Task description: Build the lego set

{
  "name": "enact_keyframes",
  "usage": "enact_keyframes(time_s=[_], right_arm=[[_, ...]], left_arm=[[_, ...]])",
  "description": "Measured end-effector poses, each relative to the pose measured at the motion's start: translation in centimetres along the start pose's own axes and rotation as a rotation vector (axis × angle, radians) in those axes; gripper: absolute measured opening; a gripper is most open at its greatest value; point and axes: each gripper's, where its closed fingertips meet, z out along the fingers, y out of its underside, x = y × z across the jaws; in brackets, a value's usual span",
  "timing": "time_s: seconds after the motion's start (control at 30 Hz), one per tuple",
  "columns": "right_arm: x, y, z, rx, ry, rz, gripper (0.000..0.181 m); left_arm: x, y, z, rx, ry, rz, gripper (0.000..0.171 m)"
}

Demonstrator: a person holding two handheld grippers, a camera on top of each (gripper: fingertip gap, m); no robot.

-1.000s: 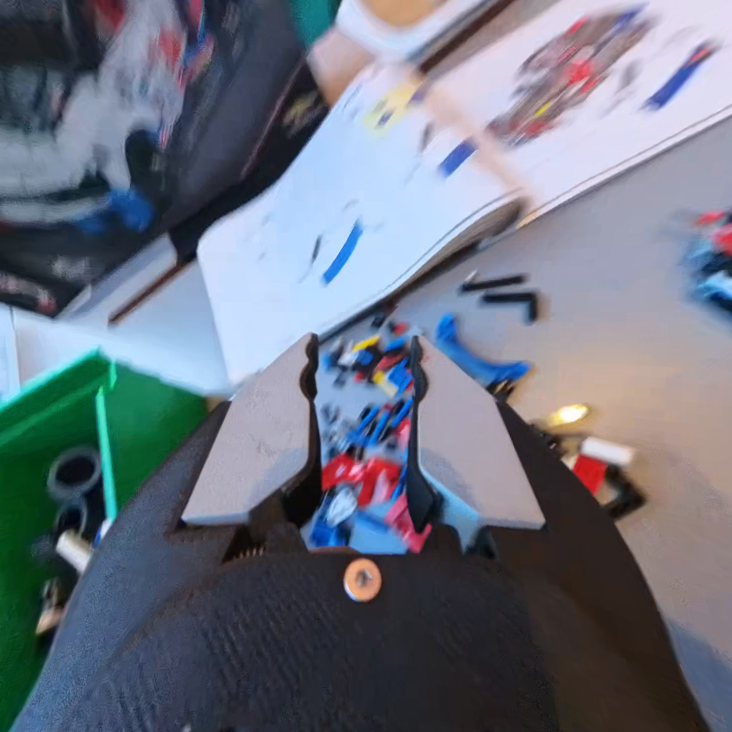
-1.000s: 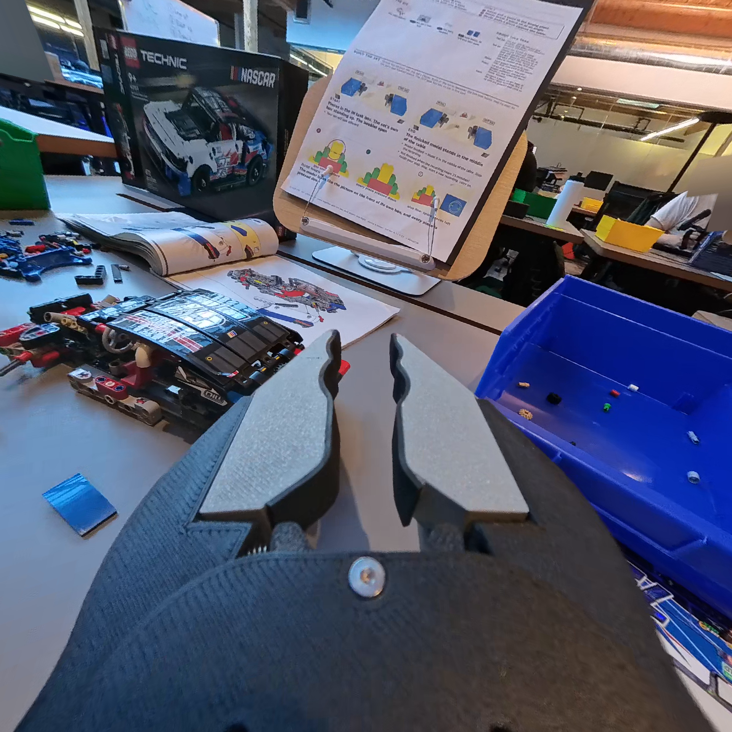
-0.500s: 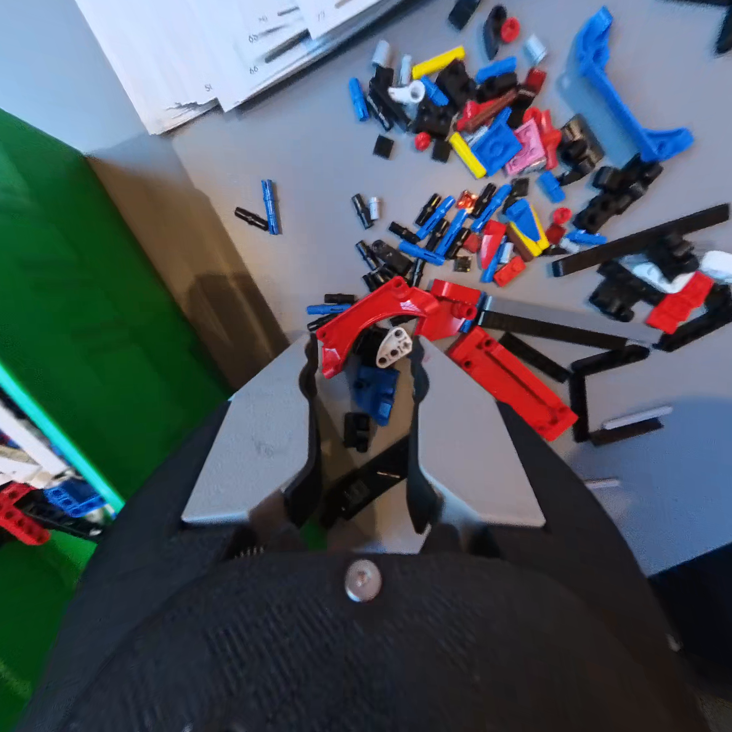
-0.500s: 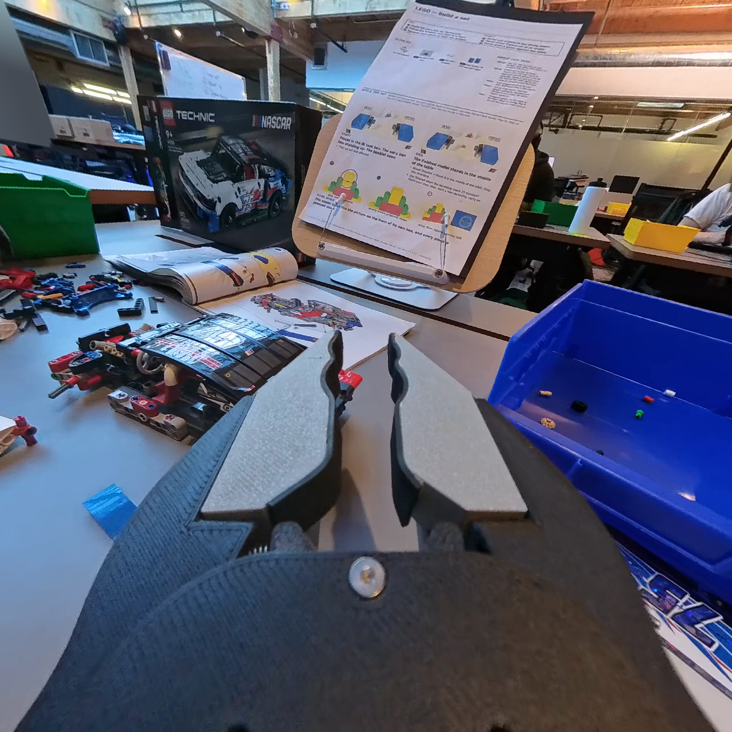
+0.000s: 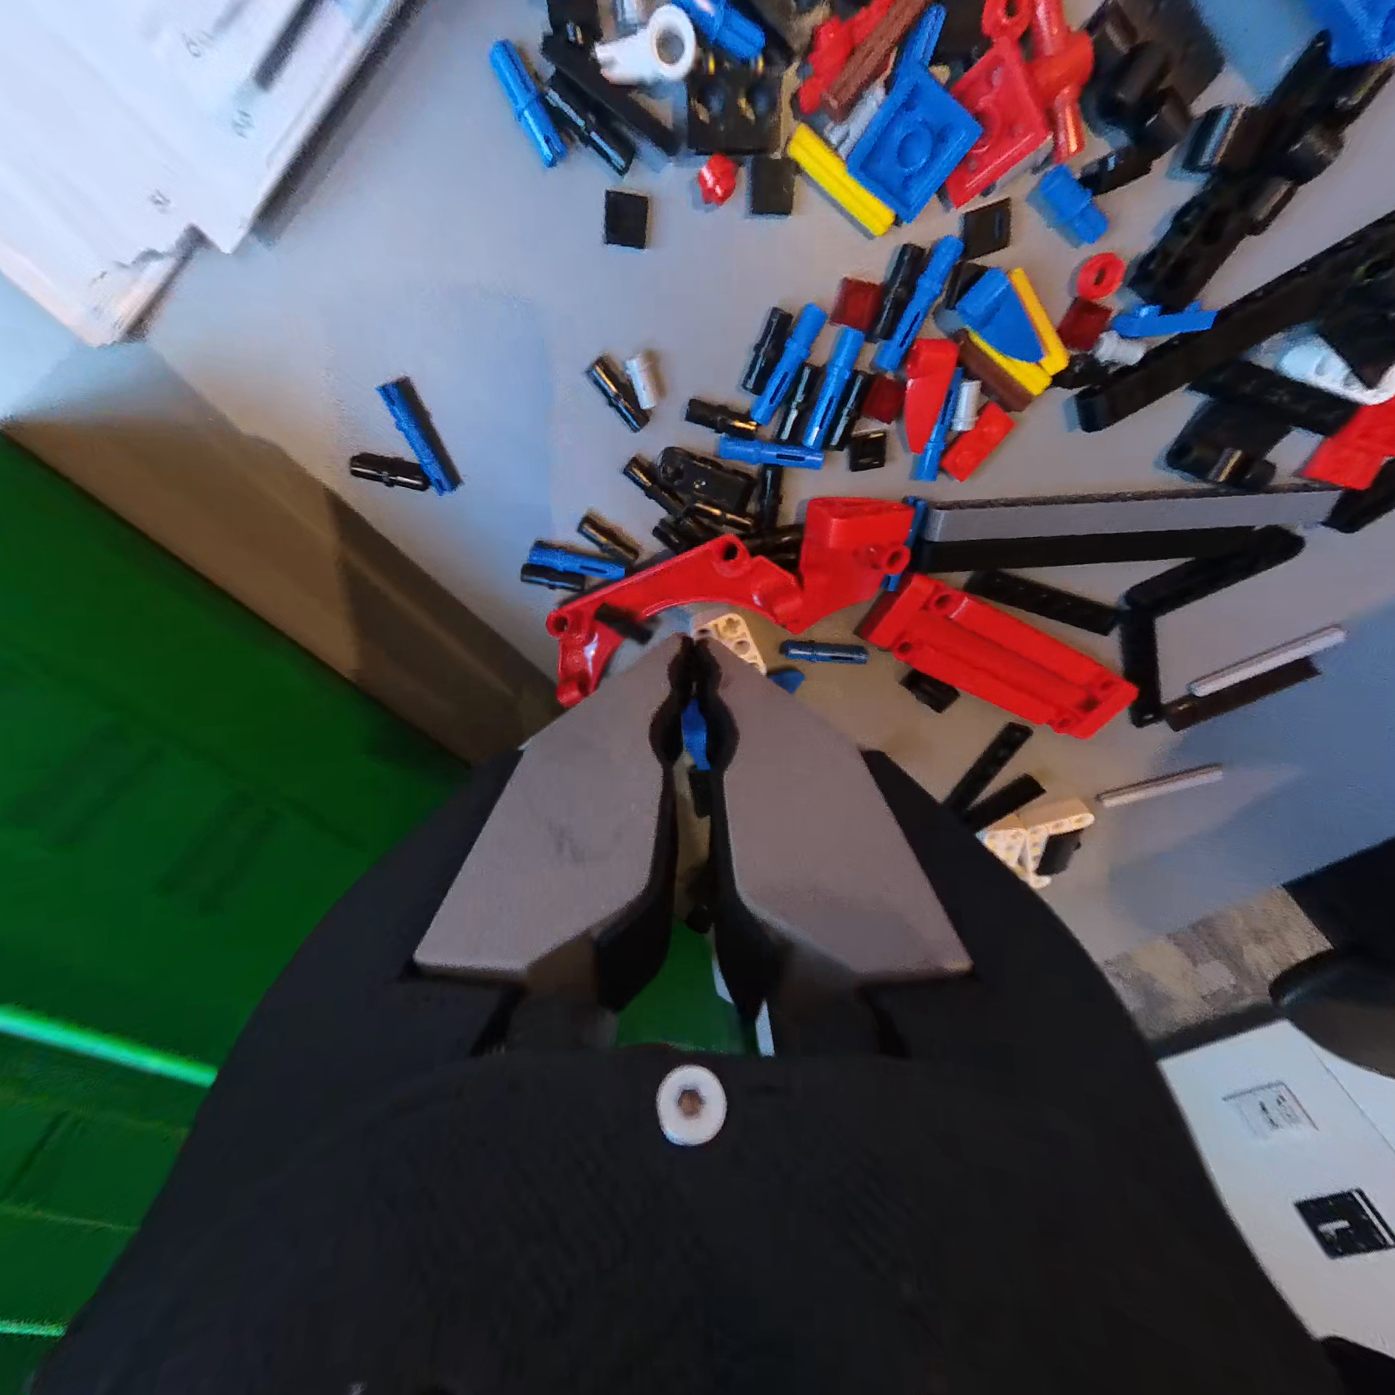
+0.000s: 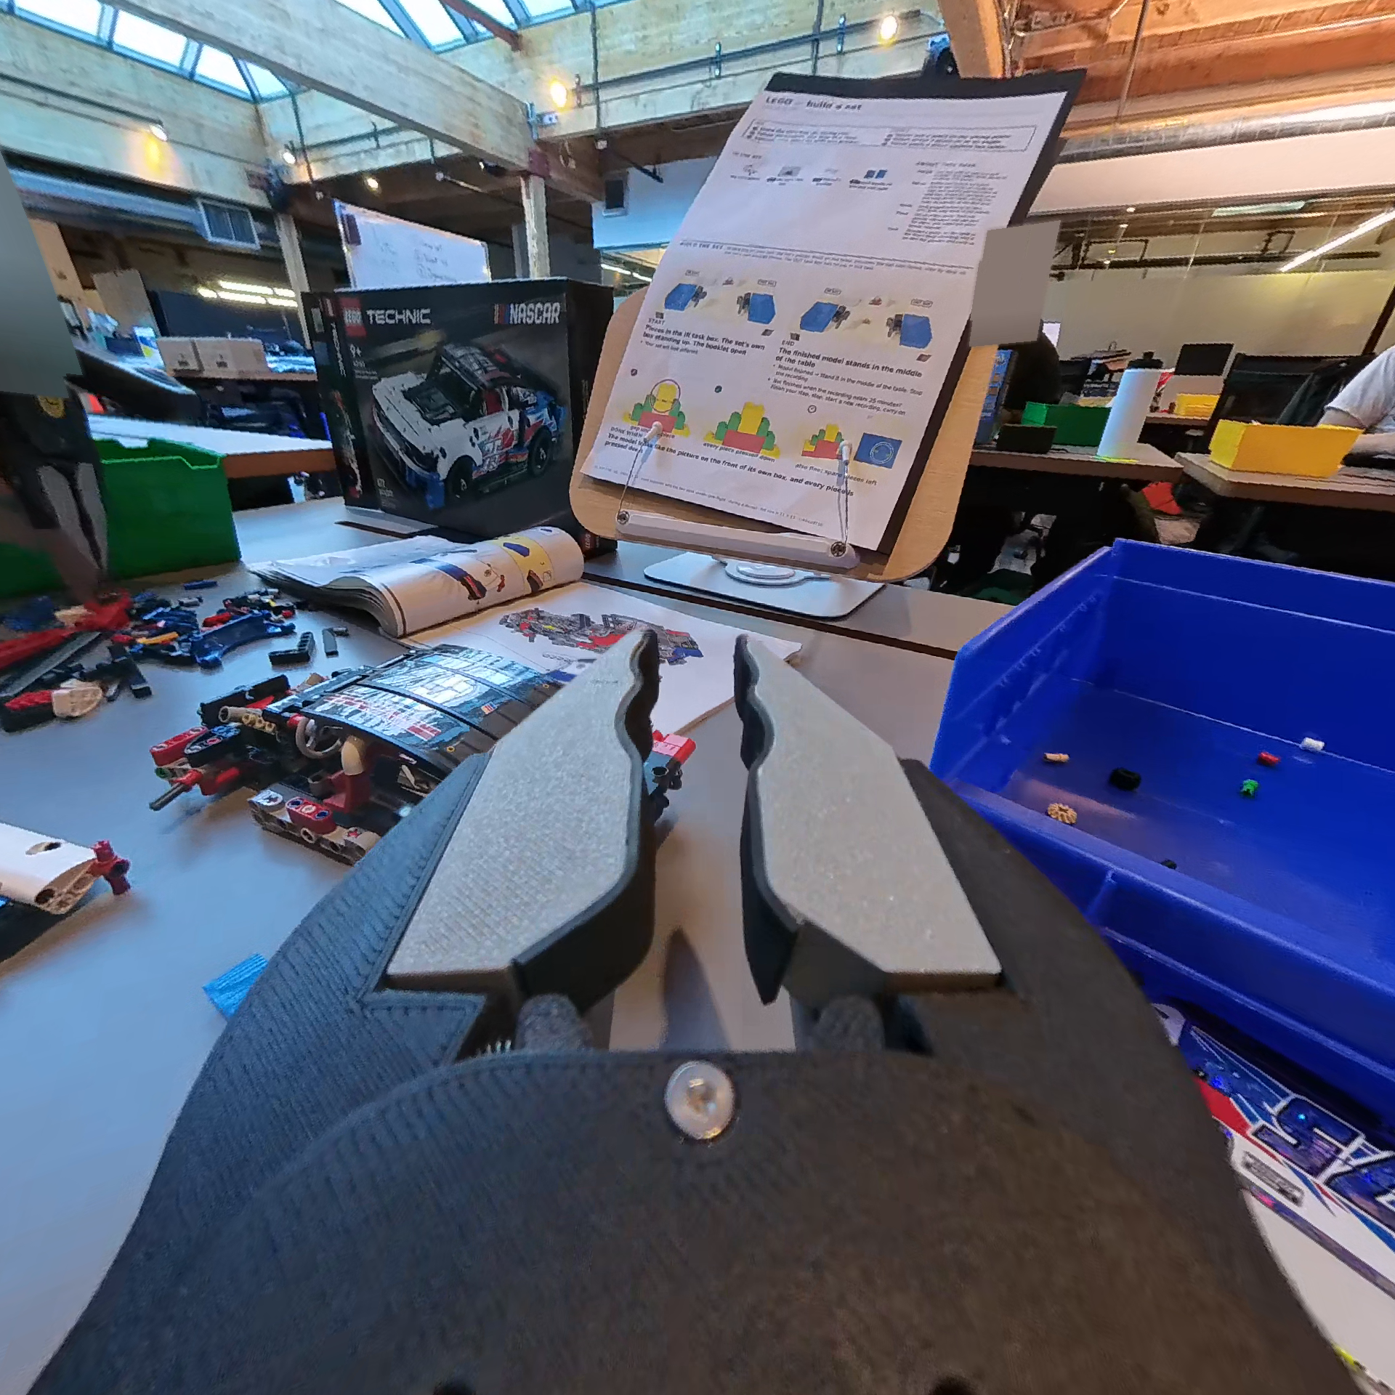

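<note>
In the left wrist view my left gripper (image 5: 691,660) is shut on a small blue Lego piece (image 5: 693,728), which shows in the gap between the fingers. It is low over the near edge of a pile of loose Lego pieces (image 5: 868,362), just before a red curved piece (image 5: 679,592). In the right wrist view my right gripper (image 6: 694,668) is open and empty above the table. The partly built black Lego car (image 6: 362,725) lies just left of it. The loose pieces (image 6: 113,649) lie at the far left.
A green bin (image 5: 151,755) stands left of the pile, and a red panel (image 5: 996,664) lies to the right. A blue bin (image 6: 1208,755) with a few tiny pieces stands at right. Behind are the open booklet (image 6: 438,574), the set's box (image 6: 453,400) and a sheet on a stand (image 6: 792,340).
My left gripper swung down over the pile, came closer to the table and shut on the blue piece. My right gripper stayed open and only shifted its view slightly.
</note>
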Motion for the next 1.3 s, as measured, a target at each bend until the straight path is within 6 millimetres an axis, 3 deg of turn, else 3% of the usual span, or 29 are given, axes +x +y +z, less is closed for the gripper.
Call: enact_keyframes(time_s=[0.17,0.27,0.33,0.37,0.53,0.67,0.83,1.13,1.3], right_arm=[[0.3,-0.2,-0.2,0.019,-0.002,0.031,0.016],[0.3,-0.2,-0.2,0.020,-0.008,0.039,0.016],[0.2,-0.3,-0.2,0.022,-0.010,0.041,0.016],[0.2,-0.3,-0.2,0.023,-0.011,0.042,0.016],[0.3,-0.4,-0.3,0.032,-0.011,0.048,0.015],[0.2,-0.4,-0.3,0.029,-0.012,0.047,0.014],[0.2,-0.3,-0.2,0.023,-0.012,0.046,0.014],[0.1,-0.2,-0.2,0.017,-0.013,0.043,0.013],[0.1,-0.1,-0.1,0.015,-0.018,0.043,0.013]], left_arm=[[0.0,-1.4,-3.4,0.114,-0.004,-0.015,0.000],[0.6,-2.3,-3.7,0.153,0.002,0.017,0.000],[1.1,-2.1,-2.6,0.111,0.028,0.003,0.040],[1.3,-1.8,-2.1,0.082,0.040,-0.011,0.044],[2.2,-1.3,-0.2,0.041,0.082,-0.054,0.033],[2.4,-0.8,0.5,0.035,0.089,-0.068,0.007],[2.7,-0.5,0.2,0.053,0.097,-0.065,0.005],[3.5,0.2,-2.3,0.162,0.110,-0.076,0.000],[4.4,1.1,-1.9,0.164,0.134,-0.084,0.000]])
